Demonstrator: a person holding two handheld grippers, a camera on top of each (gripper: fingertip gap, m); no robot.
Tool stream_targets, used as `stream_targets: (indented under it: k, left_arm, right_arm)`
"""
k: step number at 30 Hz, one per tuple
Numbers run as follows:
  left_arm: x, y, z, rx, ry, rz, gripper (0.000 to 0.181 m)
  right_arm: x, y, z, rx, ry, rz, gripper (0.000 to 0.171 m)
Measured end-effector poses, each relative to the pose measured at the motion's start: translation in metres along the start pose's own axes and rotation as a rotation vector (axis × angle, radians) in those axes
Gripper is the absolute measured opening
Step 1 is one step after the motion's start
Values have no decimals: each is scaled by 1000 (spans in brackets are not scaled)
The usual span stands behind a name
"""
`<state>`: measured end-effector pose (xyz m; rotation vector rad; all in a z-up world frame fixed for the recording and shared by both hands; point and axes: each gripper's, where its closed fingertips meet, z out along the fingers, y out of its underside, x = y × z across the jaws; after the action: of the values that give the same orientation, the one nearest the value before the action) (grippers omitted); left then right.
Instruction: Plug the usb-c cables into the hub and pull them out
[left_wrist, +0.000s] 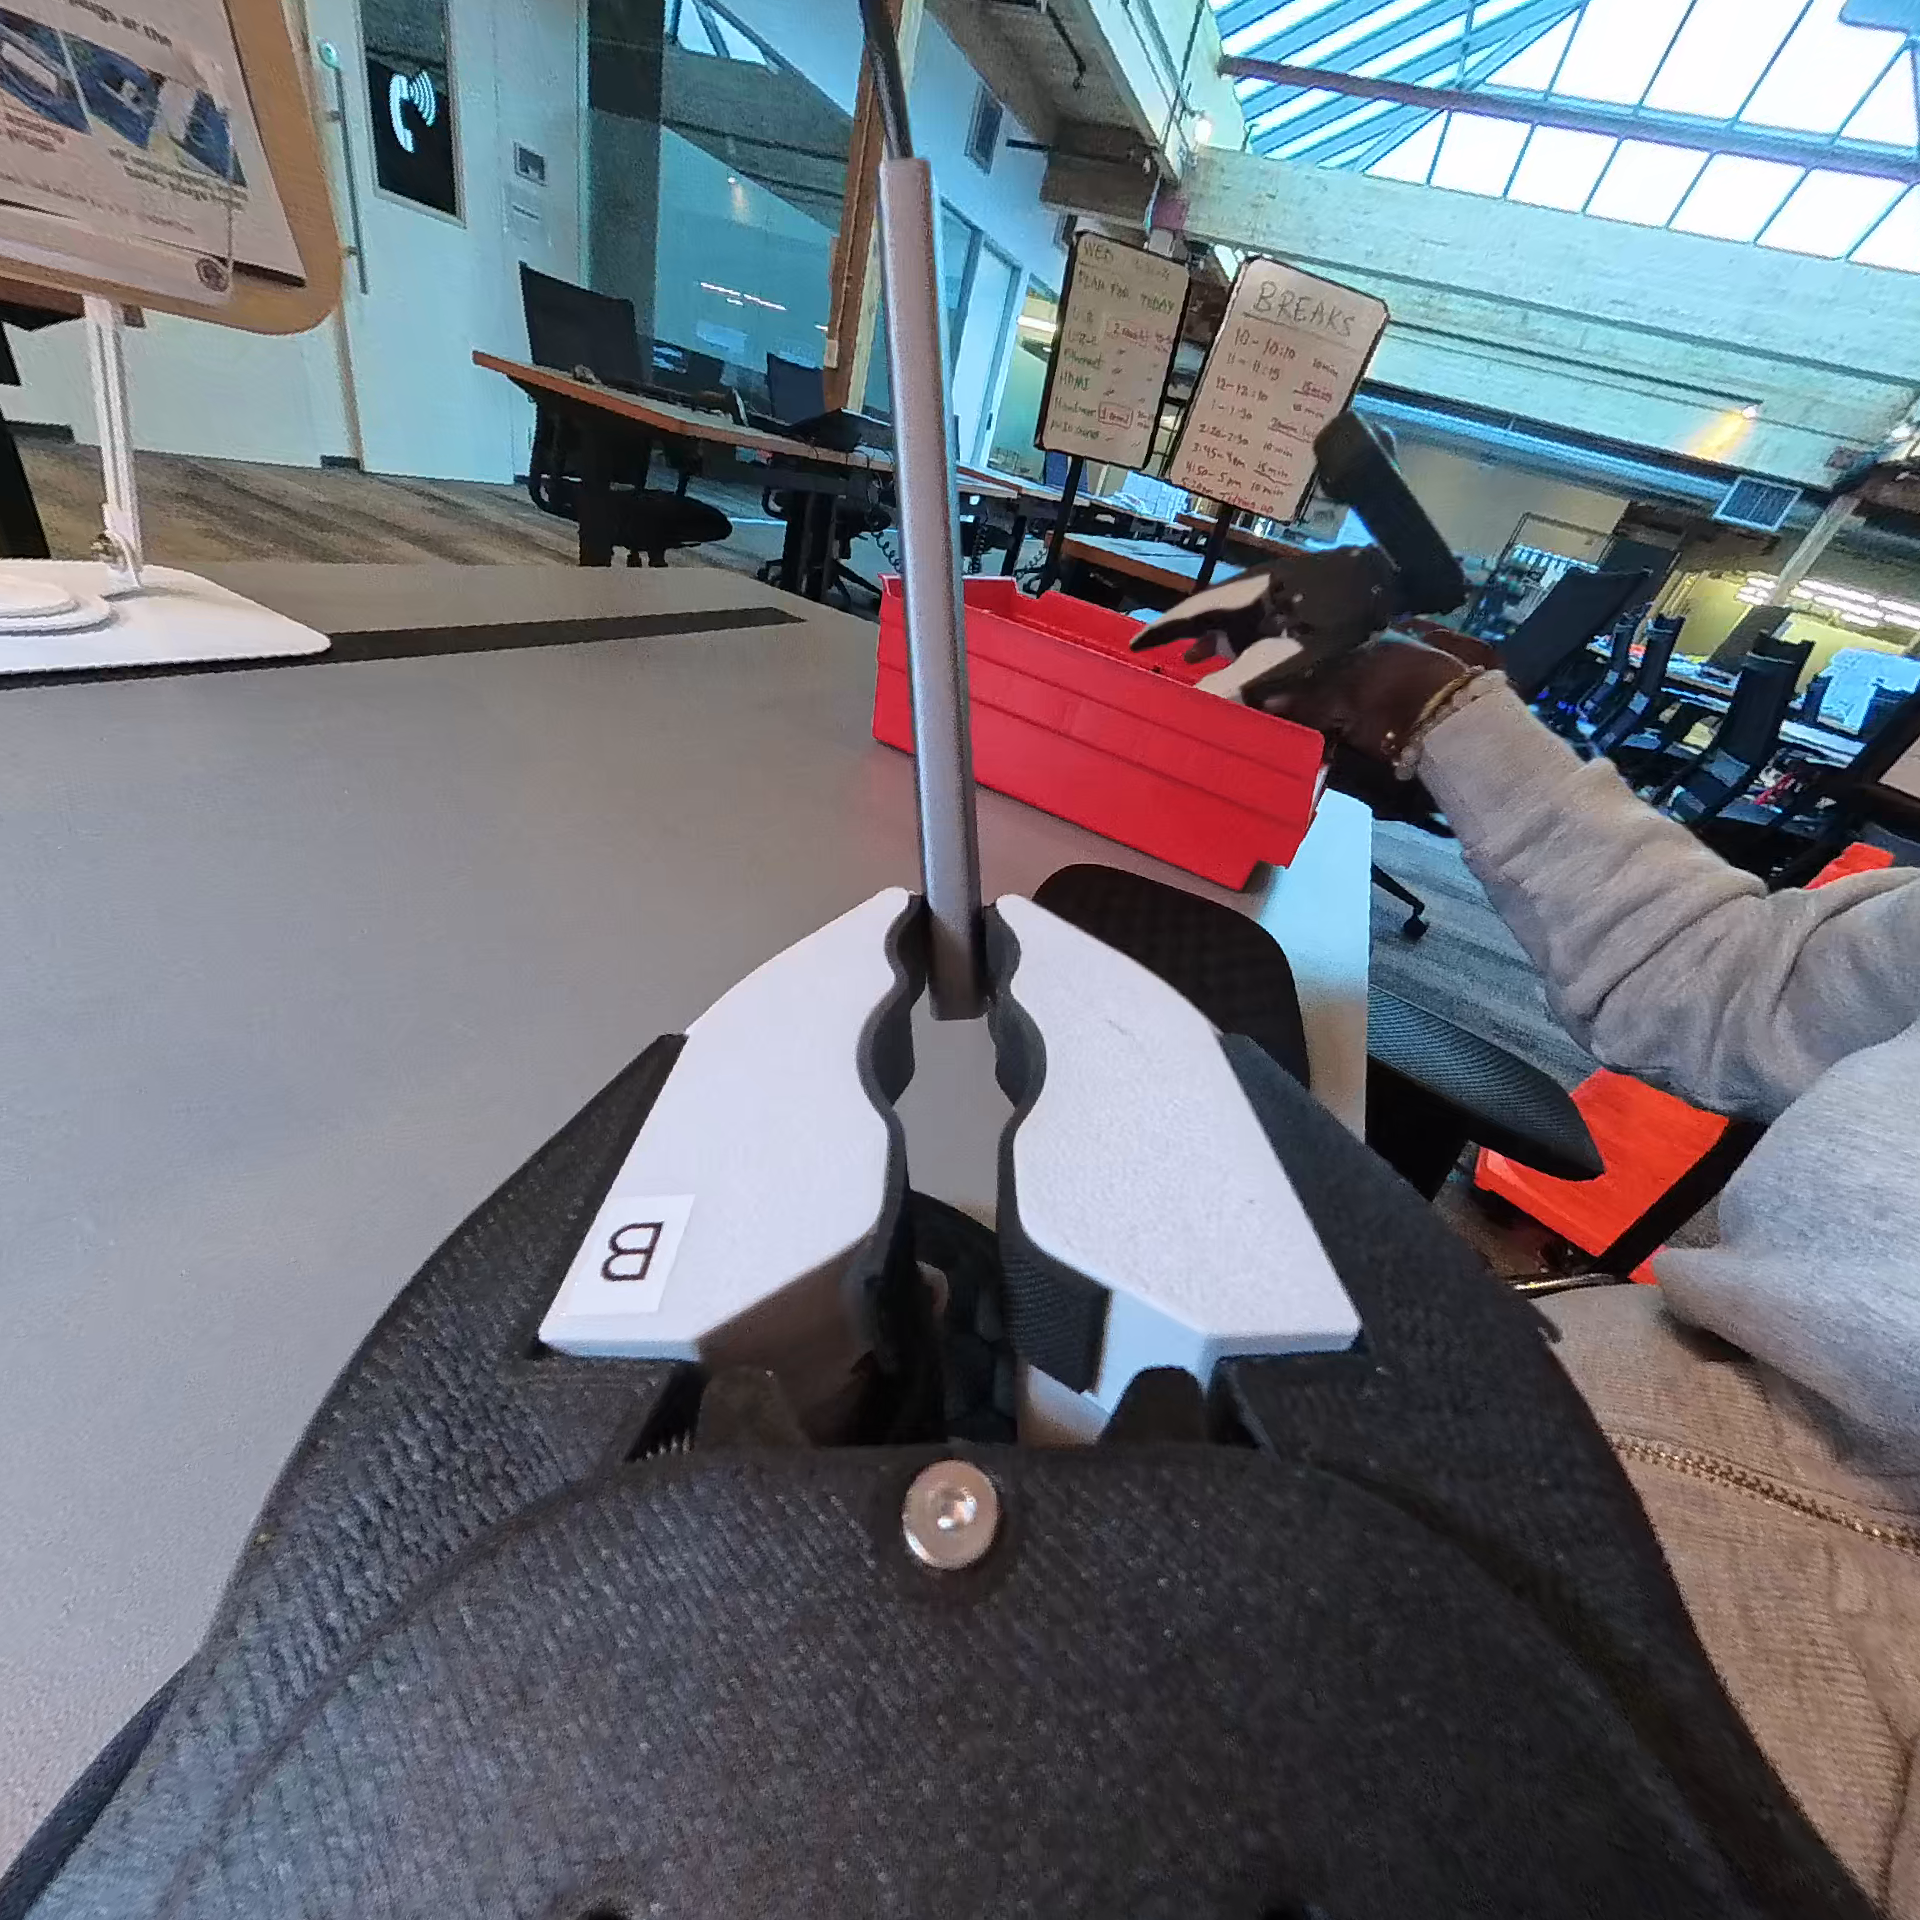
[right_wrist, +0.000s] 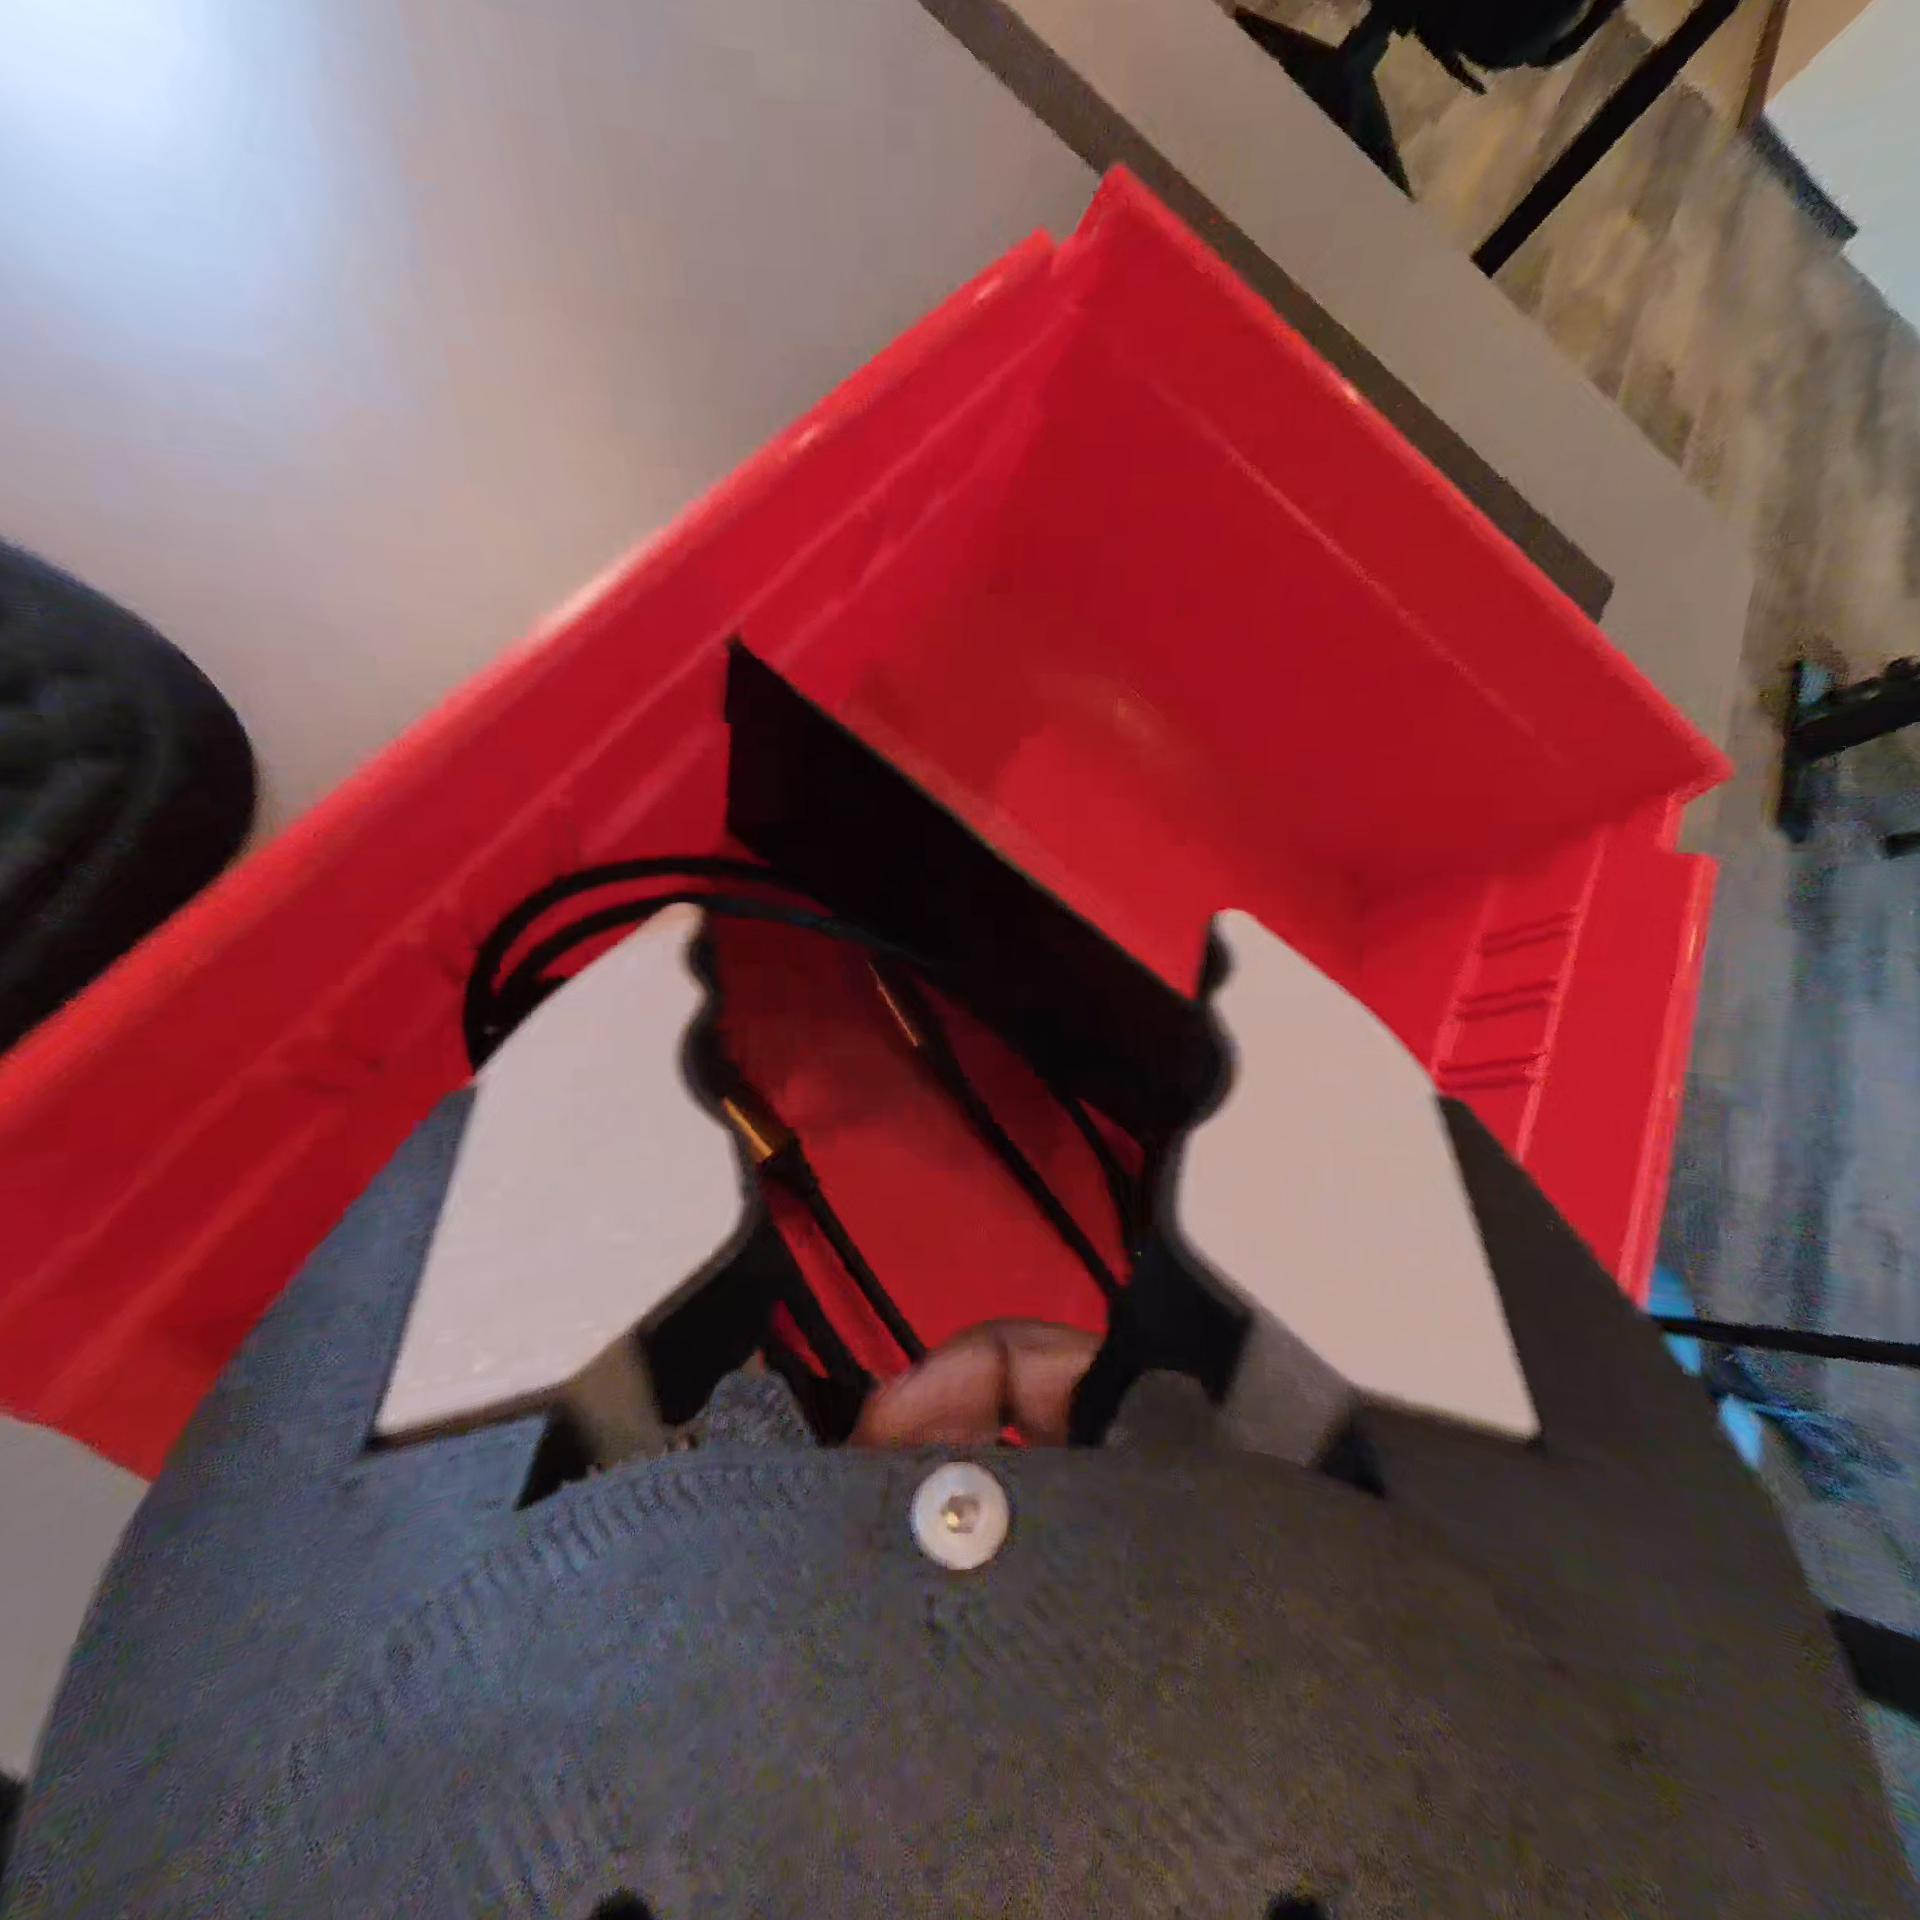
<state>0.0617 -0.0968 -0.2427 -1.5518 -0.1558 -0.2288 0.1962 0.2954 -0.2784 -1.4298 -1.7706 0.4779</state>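
Observation:
My left gripper (left_wrist: 954, 914) is shut on a slim grey hub (left_wrist: 925, 520) and holds it upright above the grey table (left_wrist: 416, 831). A black cord leaves the hub's top end. My right gripper (right_wrist: 956, 925) is open and points down into a red bin (right_wrist: 1247, 582). Coiled black cables (right_wrist: 582, 894) with gold-tipped plugs (right_wrist: 753, 1127) lie in the bin's near compartment, under and between the fingers. A black divider (right_wrist: 914, 821) splits the bin. In the left wrist view the right gripper (left_wrist: 1195, 649) hovers over the bin (left_wrist: 1091, 748).
The bin stands at the table's far right corner, near the edge. A white stand base (left_wrist: 156, 623) with a sign sits at the far left. A black chair back (left_wrist: 1174, 935) is beside the table. A person's grey sleeve (left_wrist: 1621, 914) reaches in from the right. About 40 cm separates my left fingertips from my right.

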Motion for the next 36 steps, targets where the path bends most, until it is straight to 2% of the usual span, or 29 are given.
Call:
stream_targets:
  k: [1,2,4,6,9,11,13,15,18,20,23,24,25,26,27,29,31,34,36]
  left_arm:
    - [0,0,0,3,2,0,11]
    - [0,-1,-1,7,4,-1,11]
    - [1,-1,-1,13,8,1,11]
    - [2,-2,-2,19,13,5,11]
    - [3,-4,-3,27,11,16,11]
    - [-1,-3,-2,20,-17,7,11]
    - [0,-2,-1,13,-8,10,11]
    - [4,-2,-2,20,16,23,11]
    - [8,-5,-5,44,44,30,11]
    - [11,-6,-6,55,66,30,11]
    - [14,-7,-7,61,91,35,11]
    - [15,-7,-7,61,96,38,11]
    - [16,-6,-7,61,104,44,11]
    - [18,-6,-7,59,109,52,11]
    - [17,-6,-7,57,101,55,12]
    - [14,-5,-5,41,72,54,20]
    - [5,-1,-2,14,5,40,57]
    - [-2,1,1,-10,-40,28,84]
    - [-4,0,0,-1,-62,28,97]
  right_arm:
    - [1,-4,-4,-1,1,34,101]
    - [5,-10,-10,16,28,57,106]
    - [12,-36,-28,117,111,100,107]
    - [-2,-79,-54,305,109,152,101]
    - [-62,-154,-91,668,-88,252,89]
    - [-127,-189,-98,800,-400,337,93]
    - [-202,-205,-89,767,-766,390,105]
    - [-254,-216,-77,740,-968,400,100]
    - [-292,-242,-61,809,-1082,436,95]
    - [-311,-254,-45,791,-1105,422,93]
    - [-337,-269,-33,772,-1163,400,78]
    - [-344,-272,-31,759,-1175,381,68]
    - [-349,-273,-28,755,-1175,352,51]
    - [-351,-274,-26,769,-1154,326,23]
    - [-350,-276,-25,794,-1127,309,12]
    - [-347,-277,-29,829,-1076,254,9]
    - [-330,-280,-46,898,-1018,219,9]
    - [-279,-280,-82,941,-931,166,9]
    - [-229,-272,-96,893,-759,93,9]
